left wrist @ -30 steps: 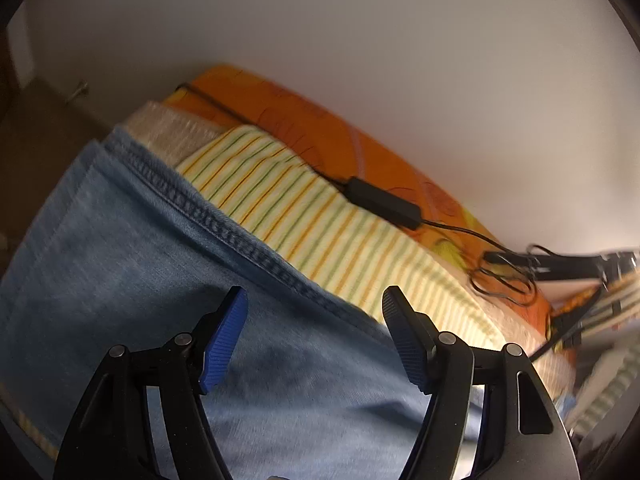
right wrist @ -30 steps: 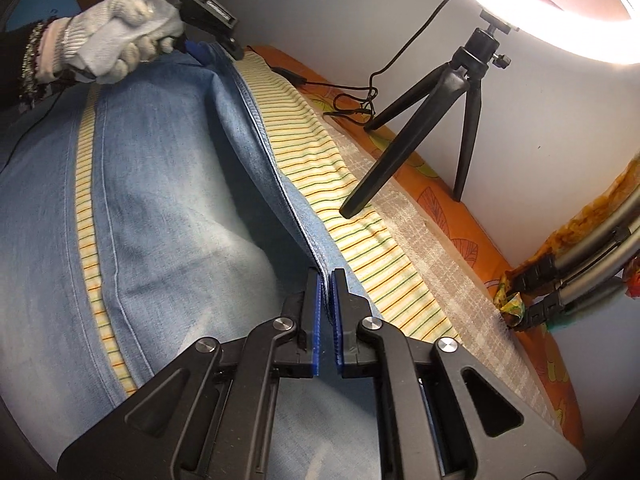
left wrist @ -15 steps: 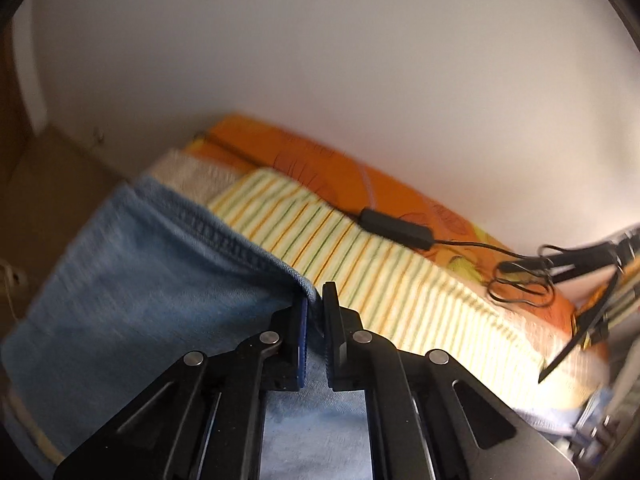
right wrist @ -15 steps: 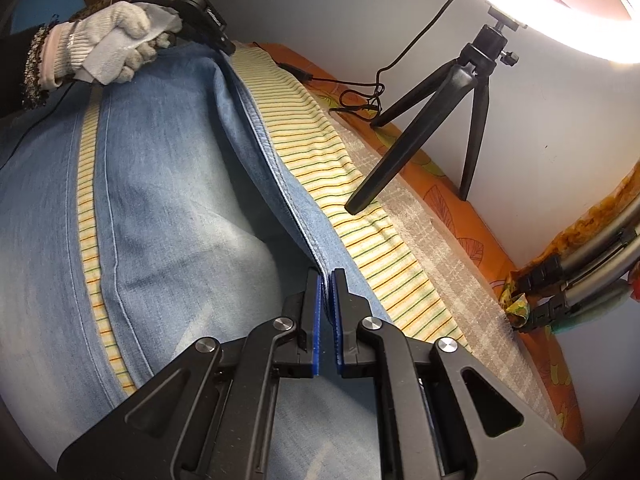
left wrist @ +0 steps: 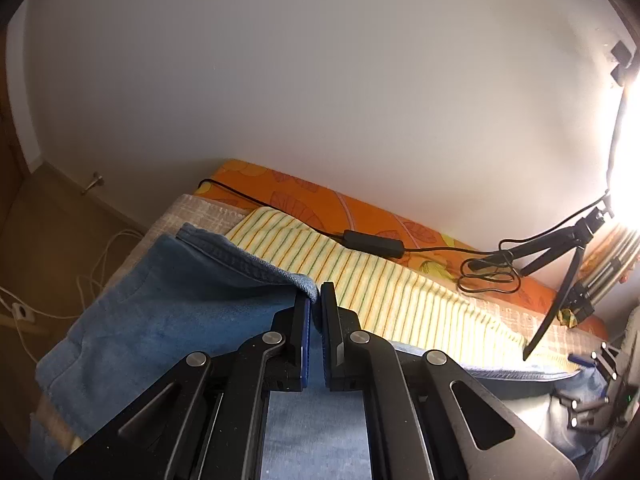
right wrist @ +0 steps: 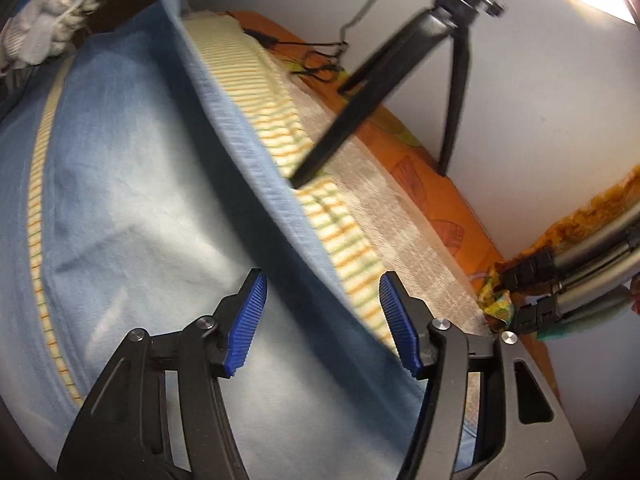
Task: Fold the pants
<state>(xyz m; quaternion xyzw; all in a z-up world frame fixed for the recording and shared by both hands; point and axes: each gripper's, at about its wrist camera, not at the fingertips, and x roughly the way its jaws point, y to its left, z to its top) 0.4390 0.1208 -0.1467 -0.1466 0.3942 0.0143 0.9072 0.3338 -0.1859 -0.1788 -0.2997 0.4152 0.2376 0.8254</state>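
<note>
Light blue jeans (left wrist: pixel 160 312) lie on a striped yellow cloth (left wrist: pixel 360 276) over a bed. My left gripper (left wrist: pixel 315 304) is shut on the jeans' far side edge and holds it lifted off the cloth. In the right wrist view the jeans (right wrist: pixel 128 208) spread across the bed, with the lifted edge running from far left to near right. My right gripper (right wrist: pixel 320 320) is open, its blue pads on either side of that edge, gripping nothing. The gloved hand holding the left gripper (right wrist: pixel 48 36) shows at the top left.
A black tripod (right wrist: pixel 400 76) stands on the bed's far side near the wall, one leg over the striped cloth. A black cable with an inline box (left wrist: pixel 372 242) runs along the orange sheet (left wrist: pixel 304 196). A ring light glares at the right. Folded stand legs (right wrist: pixel 580 272) lie at the right.
My left gripper closed on the jeans' edge and lifted it. My right gripper, shut on the edge until half a second ago, has opened and let it go.
</note>
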